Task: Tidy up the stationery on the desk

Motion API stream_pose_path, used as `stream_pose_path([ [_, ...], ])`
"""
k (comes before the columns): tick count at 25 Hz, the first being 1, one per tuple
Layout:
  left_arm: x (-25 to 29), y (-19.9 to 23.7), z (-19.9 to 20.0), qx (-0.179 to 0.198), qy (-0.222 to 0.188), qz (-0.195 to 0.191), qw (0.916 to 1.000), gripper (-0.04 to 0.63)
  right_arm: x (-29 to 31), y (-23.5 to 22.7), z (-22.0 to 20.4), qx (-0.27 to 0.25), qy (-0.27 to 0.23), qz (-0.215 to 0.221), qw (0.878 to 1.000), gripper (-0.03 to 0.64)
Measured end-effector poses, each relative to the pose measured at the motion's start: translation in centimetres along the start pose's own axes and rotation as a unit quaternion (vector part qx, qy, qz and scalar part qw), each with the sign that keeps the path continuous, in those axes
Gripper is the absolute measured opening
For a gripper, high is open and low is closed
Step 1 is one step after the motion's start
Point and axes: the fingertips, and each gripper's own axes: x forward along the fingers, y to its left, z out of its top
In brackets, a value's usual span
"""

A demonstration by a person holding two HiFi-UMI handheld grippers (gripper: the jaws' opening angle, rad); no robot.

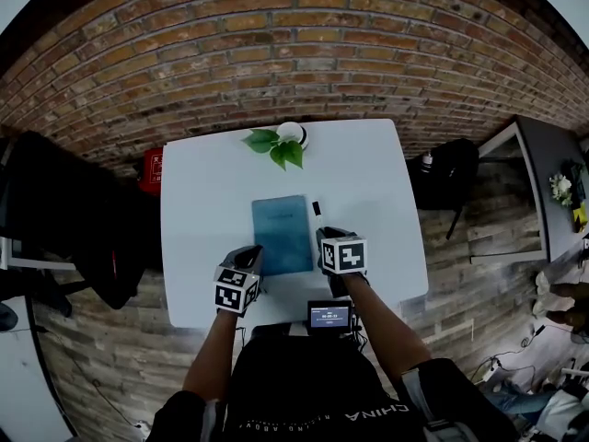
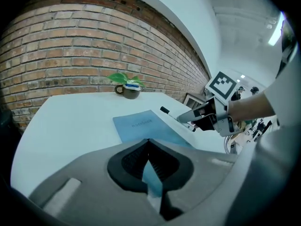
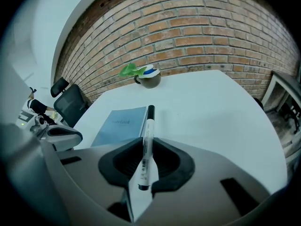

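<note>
Notebook (image 1: 282, 234): blue, flat on white desk (image 1: 202, 201), centre, long side running away.
Left gripper (image 1: 250, 256): jaws together, tips at notebook's near left corner; hold on it unclear.
Potted plant (image 1: 287, 138): far desk edge, beyond notebook.
Marker (image 3: 148, 126): white barrel, black cap pointing away, just right of notebook.
Right gripper (image 3: 146, 144): jaws clamped on marker's barrel.

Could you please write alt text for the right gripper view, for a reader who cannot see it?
The right gripper holds a white marker with a black cap between its jaws, over a white table. A blue notebook lies just ahead to the left, and a potted plant stands by the brick wall.
</note>
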Motion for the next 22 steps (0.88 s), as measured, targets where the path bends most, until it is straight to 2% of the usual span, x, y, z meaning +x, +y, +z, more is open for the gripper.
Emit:
stream_pose_path([
  [6, 1.1, -0.7, -0.2, 0.002, 0.011, -0.018, 0.9998, 0.011, 1.1, 0.4, -1.3, 0.015, 0.018, 0.005, 1.000, 0.075],
  [16, 1.3, -0.6, -0.8, -0.001, 0.021, -0.025, 0.9995, 0.011, 1.9, 1.2, -2.6, 0.035, 0.033, 0.016, 0.999, 0.078],
  [22, 1.5, -0.4, -1.5, 0.001, 0.027, -0.027, 0.9993, 0.011, 1.9, 1.6, -3.1, 0.038, 0.038, 0.046, 0.997, 0.084],
])
